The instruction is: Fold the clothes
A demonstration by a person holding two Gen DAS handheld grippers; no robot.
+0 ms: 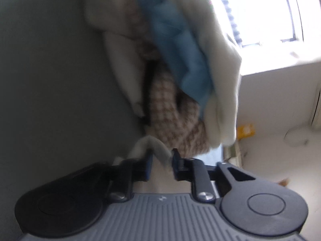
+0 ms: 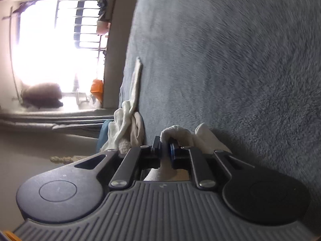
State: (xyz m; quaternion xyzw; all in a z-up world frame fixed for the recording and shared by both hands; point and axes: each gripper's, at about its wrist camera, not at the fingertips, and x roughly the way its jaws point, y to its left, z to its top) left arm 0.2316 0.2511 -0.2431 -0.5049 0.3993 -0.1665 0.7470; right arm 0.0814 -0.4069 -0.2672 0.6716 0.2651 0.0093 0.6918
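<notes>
The left wrist view is blurred. A heap of clothes lies on a grey surface [image 1: 50,70]: a cream garment [image 1: 218,64], a blue garment [image 1: 180,52] and a brown checked garment [image 1: 170,110]. My left gripper [image 1: 161,160] is shut on a cream cloth edge [image 1: 156,144] just below the heap. In the right wrist view my right gripper [image 2: 165,147] is shut on a bunched fold of cream cloth [image 2: 176,131] against the blue-grey fleece blanket [image 2: 230,60]. A cream strip [image 2: 136,80] runs away along the blanket edge to a bunched pile [image 2: 122,124], with blue cloth [image 2: 102,134] beside it.
A bright barred window [image 2: 60,40] fills the left of the right wrist view, with a dark furry shape [image 2: 42,95] and an orange object [image 2: 97,88] on its sill. The left wrist view shows the window [image 1: 260,10], a white ledge and a yellow item [image 1: 245,130].
</notes>
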